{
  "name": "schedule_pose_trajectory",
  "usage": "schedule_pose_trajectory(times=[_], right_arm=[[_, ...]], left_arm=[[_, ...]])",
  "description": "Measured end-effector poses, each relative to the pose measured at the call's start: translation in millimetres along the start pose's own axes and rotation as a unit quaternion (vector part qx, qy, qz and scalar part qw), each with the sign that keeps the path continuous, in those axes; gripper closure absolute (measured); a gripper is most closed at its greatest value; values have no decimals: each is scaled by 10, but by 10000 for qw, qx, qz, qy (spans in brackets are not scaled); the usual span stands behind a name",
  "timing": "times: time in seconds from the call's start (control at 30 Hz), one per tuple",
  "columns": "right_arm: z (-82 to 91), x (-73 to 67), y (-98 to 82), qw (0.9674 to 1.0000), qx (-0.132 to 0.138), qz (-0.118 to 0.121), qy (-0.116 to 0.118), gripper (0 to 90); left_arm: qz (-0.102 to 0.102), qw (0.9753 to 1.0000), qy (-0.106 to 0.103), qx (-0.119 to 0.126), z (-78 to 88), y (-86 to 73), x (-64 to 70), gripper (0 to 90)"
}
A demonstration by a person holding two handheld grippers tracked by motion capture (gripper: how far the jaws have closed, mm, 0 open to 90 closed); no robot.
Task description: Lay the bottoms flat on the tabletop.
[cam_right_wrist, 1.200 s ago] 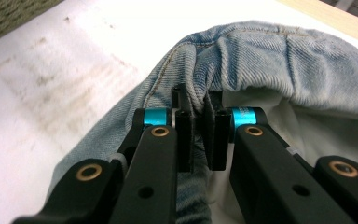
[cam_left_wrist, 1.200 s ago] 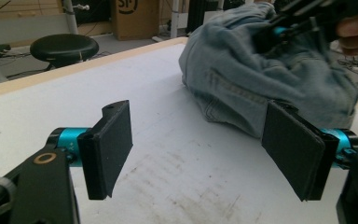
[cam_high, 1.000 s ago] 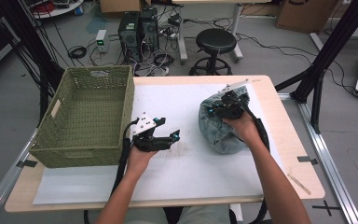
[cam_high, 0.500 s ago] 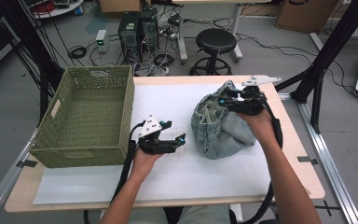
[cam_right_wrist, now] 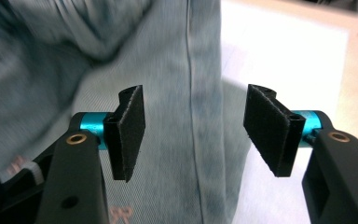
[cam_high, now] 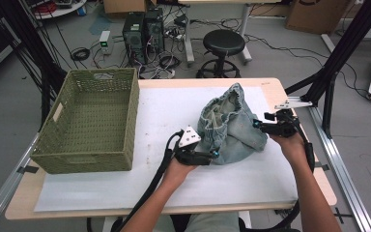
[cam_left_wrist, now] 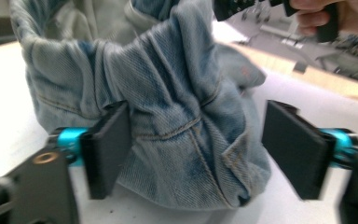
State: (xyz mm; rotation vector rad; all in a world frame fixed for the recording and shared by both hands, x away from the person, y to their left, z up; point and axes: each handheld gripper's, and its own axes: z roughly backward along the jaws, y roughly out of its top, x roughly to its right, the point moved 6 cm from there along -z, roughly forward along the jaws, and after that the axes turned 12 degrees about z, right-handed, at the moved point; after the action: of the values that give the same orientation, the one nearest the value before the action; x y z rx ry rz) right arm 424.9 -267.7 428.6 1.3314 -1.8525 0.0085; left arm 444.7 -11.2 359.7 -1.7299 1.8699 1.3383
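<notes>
Fingers (cam_left_wrist: 107,144) of the left gripper (cam_left_wrist: 198,149) stand spread around a fold of the crumpled jeans (cam_left_wrist: 168,107), one touching it

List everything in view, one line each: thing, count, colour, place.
jeans: one, faded blue, bunched on the mat, right of centre
basket: one, olive green, woven, at the table's left side
mat: one, white, spread over the table
table: one, light wood
stool: one, black, on the floor beyond the table
computer towers: two, black, on the floor
left hand-held gripper: one, black, open at the jeans' near edge
right hand-held gripper: one, black, open beside the jeans
</notes>
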Motion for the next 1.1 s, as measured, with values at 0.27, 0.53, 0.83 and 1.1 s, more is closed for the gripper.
schedule_pose_trajectory(times=[0.27,0.53,0.83,1.1], right_arm=[[-287,-43,-291,9967,-803,-42,92,537],[-345,-88,-357,9938,-1079,134,234,842],[-44,-223,-312,9955,-773,421,359,864],[381,-148,-406,9962,-575,578,311,866]], left_arm=[[195,9983,539,-68,10,27,-216,721],[548,9938,864,429,305,238,-526,743],[770,9888,1133,588,568,354,-812,744],[834,9848,1381,646,651,419,-994,746]])
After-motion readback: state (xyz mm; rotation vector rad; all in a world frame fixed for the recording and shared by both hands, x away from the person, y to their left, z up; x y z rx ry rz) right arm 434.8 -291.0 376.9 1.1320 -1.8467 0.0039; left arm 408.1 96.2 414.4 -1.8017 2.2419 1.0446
